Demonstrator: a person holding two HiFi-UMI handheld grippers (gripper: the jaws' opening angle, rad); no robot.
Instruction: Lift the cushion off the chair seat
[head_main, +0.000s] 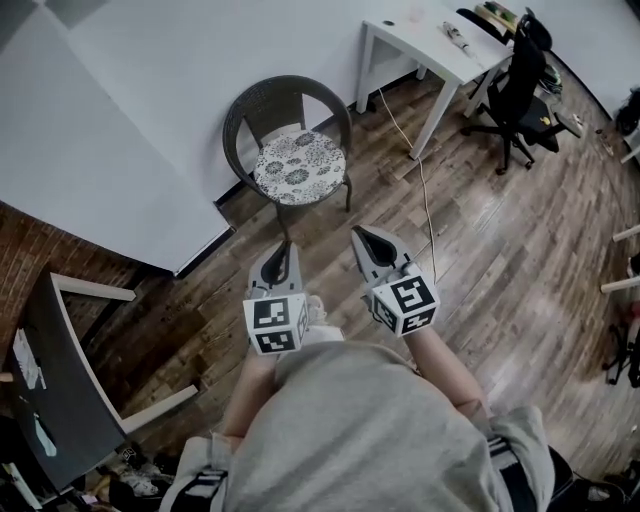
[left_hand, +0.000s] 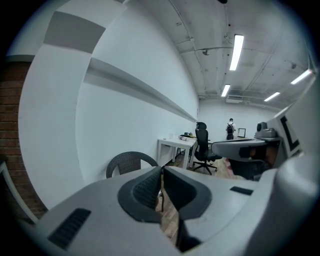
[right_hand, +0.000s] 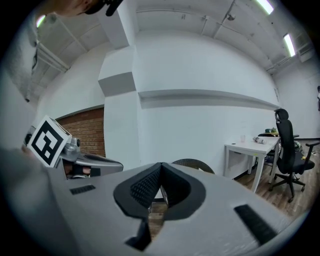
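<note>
A dark wicker chair (head_main: 285, 105) stands against the white wall, with a round floral cushion (head_main: 299, 167) lying on its seat. Both grippers are held out in front of the person, short of the chair and touching nothing. My left gripper (head_main: 282, 248) is shut and empty, and so is my right gripper (head_main: 363, 234). In the left gripper view the chair's back (left_hand: 127, 162) shows just past the closed jaws of the left gripper (left_hand: 162, 171). The right gripper view shows the chair's top rim (right_hand: 193, 163) behind the right gripper (right_hand: 161, 168); the cushion is hidden in both gripper views.
A white desk (head_main: 430, 45) and a black office chair (head_main: 515, 90) stand to the right of the wicker chair. A thin cable (head_main: 425, 200) runs across the wooden floor. A dark table (head_main: 50, 370) is at the left. A person (left_hand: 230, 128) stands far off.
</note>
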